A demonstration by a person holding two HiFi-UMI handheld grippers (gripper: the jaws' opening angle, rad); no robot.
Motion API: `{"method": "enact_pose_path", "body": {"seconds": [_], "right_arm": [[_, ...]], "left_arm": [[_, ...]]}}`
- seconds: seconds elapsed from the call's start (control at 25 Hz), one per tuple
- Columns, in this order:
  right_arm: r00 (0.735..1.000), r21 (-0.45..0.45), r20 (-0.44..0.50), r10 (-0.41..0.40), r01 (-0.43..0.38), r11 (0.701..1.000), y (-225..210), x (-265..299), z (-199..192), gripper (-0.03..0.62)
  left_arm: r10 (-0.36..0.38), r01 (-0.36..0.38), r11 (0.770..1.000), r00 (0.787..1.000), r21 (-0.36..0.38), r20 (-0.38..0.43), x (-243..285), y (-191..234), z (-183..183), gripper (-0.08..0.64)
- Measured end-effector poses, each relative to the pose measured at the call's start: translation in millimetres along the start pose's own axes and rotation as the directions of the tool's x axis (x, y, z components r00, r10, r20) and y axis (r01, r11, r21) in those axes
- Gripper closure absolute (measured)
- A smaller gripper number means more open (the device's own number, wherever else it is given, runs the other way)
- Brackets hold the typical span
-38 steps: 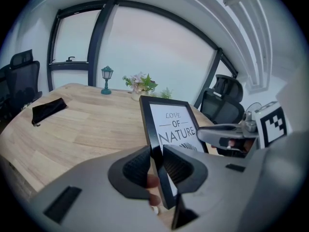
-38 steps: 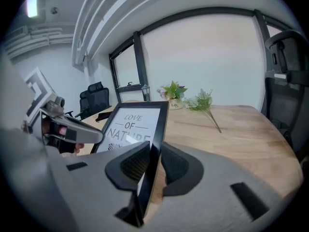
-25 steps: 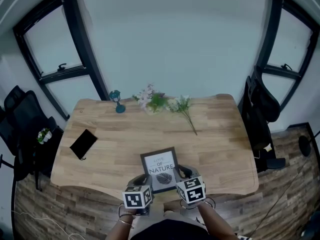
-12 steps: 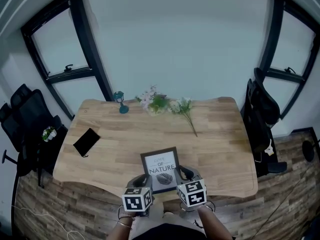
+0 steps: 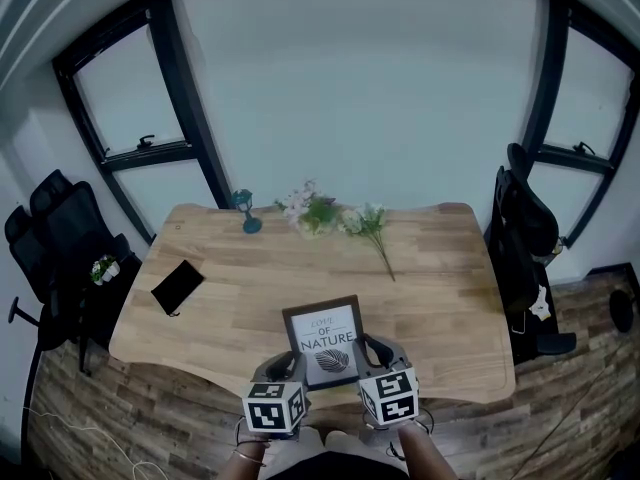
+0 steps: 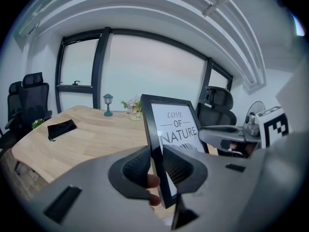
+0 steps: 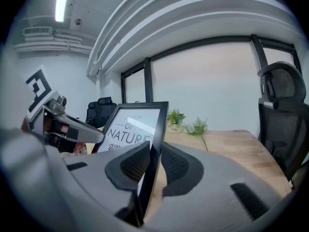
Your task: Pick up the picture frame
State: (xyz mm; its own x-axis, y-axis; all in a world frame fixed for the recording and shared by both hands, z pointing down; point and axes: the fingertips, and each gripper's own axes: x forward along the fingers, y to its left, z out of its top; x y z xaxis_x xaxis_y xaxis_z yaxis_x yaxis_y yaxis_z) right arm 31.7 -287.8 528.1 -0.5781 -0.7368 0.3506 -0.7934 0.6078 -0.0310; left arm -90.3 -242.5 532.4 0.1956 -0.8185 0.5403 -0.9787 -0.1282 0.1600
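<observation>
A black picture frame [image 5: 325,340] with a white "LOVE OF NATURE" print is held up over the near edge of the wooden table [image 5: 430,278]. My left gripper [image 5: 291,365] is shut on the frame's left edge, and my right gripper [image 5: 366,348] is shut on its right edge. In the left gripper view the frame [image 6: 170,129] stands tilted between the dark pads [image 6: 136,167]. The right gripper view shows the frame [image 7: 137,129] edge-on, pinched between its pads [image 7: 134,163]. The frame's lower edge is hidden behind the grippers.
A black pouch [image 5: 173,286] lies at the table's left. A small teal lantern [image 5: 246,211] and flower sprigs [image 5: 340,218] sit along the far edge. Black office chairs [image 5: 528,230] stand at both sides, with windows behind.
Both grippers have lifted the frame a little off the table and tilted it more upright. The head view has shifted, so the table sits lower in the picture.
</observation>
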Motion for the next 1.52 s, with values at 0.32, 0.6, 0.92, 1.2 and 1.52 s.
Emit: {"method": "enact_pose_path", "body": {"seconds": [0.32,0.6,0.92,1.2,1.52], "right_arm": [[0.998,-0.011,0.055,-0.010,0.011,1.000,-5,-15,18,0.518],[0.996,-0.009,0.086,-0.031,0.032,0.999,-7,-25,27,0.518],[0.993,-0.014,0.101,-0.057,0.059,0.998,4,-35,35,0.518],[0.991,-0.017,0.115,-0.064,0.066,0.998,25,-45,45,0.518],[0.987,-0.038,0.140,-0.073,0.079,0.996,47,-59,58,0.518]], "left_arm": [[-0.013,0.012,1.000,0.999,0.028,0.041,-11,-13,16,0.486],[-0.026,0.023,0.998,0.998,0.051,0.063,-18,-19,26,0.486],[-0.050,0.044,0.997,0.994,0.062,0.092,-33,-18,31,0.488],[-0.060,0.054,0.997,0.990,0.055,0.124,-57,-9,34,0.489],[-0.076,0.068,0.996,0.983,0.054,0.167,-85,-2,37,0.489]]}}
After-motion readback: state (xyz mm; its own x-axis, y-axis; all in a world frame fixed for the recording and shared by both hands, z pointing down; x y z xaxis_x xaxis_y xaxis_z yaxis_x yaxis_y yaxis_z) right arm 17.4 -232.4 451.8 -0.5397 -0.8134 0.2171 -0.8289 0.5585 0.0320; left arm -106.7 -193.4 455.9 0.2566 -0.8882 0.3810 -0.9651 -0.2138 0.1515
